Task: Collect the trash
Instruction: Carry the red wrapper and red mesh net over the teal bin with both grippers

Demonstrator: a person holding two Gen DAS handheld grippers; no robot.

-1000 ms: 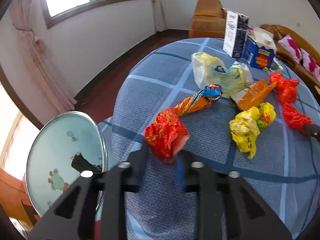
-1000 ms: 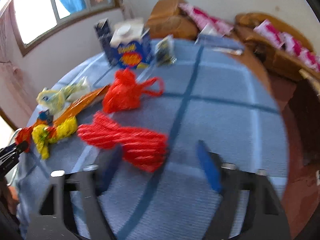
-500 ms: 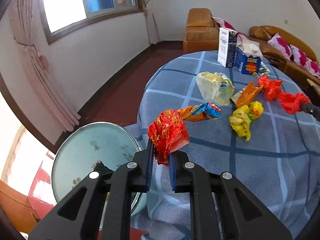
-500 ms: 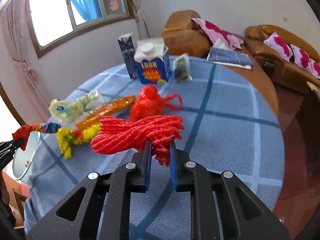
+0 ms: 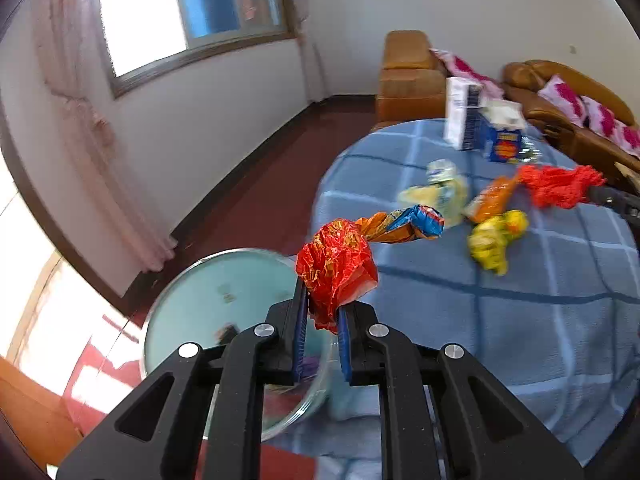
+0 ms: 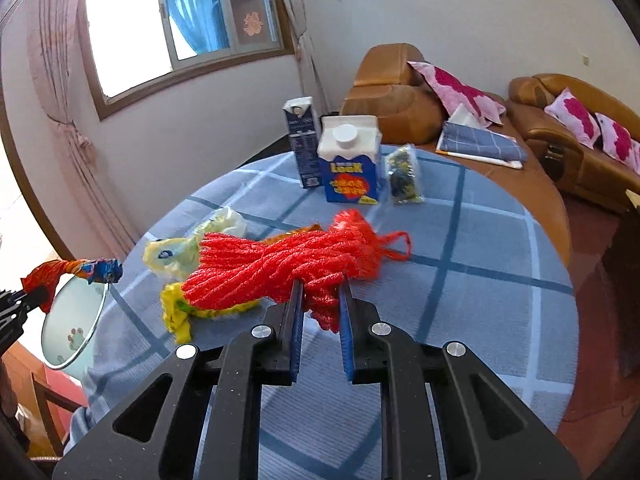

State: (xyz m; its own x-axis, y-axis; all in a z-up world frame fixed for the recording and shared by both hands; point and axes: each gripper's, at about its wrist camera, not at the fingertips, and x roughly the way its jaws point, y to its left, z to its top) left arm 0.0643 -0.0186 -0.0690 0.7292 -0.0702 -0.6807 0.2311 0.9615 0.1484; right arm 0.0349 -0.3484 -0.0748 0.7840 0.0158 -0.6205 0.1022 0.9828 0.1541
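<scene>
Black-framed, with blue pads, our left hand-held gripper is clamped on the red crinkled end of a twisted foil wrapper; its orange-and-blue tail juts toward the worktop, and the whole wrapper hangs in the air past the worktop's edge, above a round glass-topped side table that stands lower, on the dark red floor. Our right hand-held gripper is closed on a bundle of red mesh netting, held clear of the cloth; one end fans out to the left, and a thin loop trails from the other.

On the blue checked cloth beyond, we see the remaining litter: a yellow crumpled wrapper partly hidden under the netting, a pale yellow plastic bag next to it, and an orange wrapper between bag and netting in the left wrist view. Farther back stand a tall dark carton and a squat blue carton with a white cap, just beside each other, with a small clear packet leaning beside the blue one. Brown leather sofas with pink-patterned cushions line the wall behind, and a folded blue cloth lies near the worktop's far rim.
</scene>
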